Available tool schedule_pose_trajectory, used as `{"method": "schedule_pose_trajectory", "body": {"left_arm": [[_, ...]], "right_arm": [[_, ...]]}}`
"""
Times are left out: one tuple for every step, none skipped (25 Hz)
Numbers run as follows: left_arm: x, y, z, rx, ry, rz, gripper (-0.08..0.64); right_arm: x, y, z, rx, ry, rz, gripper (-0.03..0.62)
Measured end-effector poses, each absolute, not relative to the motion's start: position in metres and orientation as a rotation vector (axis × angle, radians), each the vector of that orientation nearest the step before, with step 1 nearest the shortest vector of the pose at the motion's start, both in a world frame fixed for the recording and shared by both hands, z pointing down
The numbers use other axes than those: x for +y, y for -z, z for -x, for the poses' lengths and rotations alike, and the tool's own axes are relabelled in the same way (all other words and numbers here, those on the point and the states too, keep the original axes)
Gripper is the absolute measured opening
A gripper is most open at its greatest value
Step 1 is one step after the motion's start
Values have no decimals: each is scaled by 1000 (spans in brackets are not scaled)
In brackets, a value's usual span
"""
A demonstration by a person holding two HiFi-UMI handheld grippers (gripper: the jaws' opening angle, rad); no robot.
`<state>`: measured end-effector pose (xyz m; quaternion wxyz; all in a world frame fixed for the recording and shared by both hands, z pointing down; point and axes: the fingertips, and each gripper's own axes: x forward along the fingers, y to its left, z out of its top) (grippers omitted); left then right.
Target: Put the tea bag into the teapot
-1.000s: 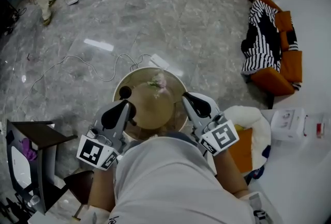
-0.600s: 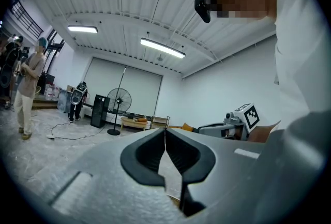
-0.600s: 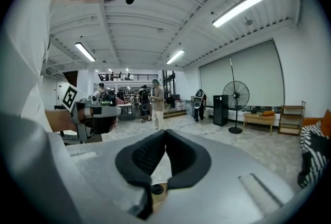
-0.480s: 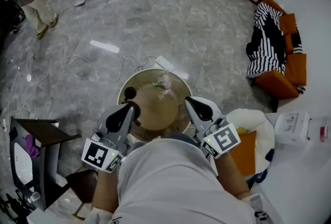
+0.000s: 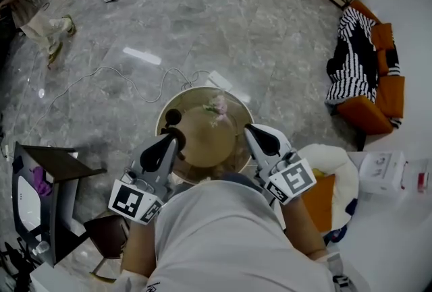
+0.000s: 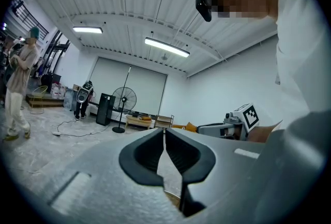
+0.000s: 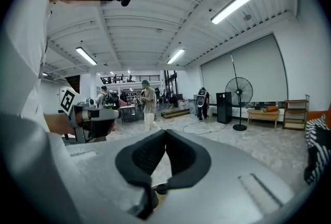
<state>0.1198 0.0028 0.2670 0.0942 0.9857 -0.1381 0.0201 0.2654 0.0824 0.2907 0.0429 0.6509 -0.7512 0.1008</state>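
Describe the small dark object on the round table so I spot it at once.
Find the round tan table directly ahead of the person. At its left edge, just beyond the left claw, sits a small dark round object. It is the only black item there; the cluster at the far edge is pale pink.

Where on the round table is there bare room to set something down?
The table is bare in the middle, bordered by flowers at the far rim, a dark object at the left, and the left gripper and right gripper nearest you. Those edges are crowded.
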Motion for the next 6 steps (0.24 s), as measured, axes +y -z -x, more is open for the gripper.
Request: {"method": "schedule_pose_trajectory", "body": {"left_arm": [[3,-268,-119,-414,-63,-2922,9],[3,-269,-118,-418,-62,-2920,9],[3,-269,-117,-421,-60,-2918,9],[2,-270,-117,-423,-57,-2916,9],[2,-270,-116,-425,-55,-2913,9],[2,-271,-116,-427,-54,-2911,9]], "right_arm": [[82,-291,-265,-2301,-309,-1988,3],[82,-292,-264,-2304,-310,-1985,4],[81,-293,-263,-2307,-312,-1982,3],[81,-294,-263,-2309,-315,-1980,3],[81,-295,-262,-2311,-318,-1978,3],[81,-296,-261,-2313,-322,-1976,3]]}}
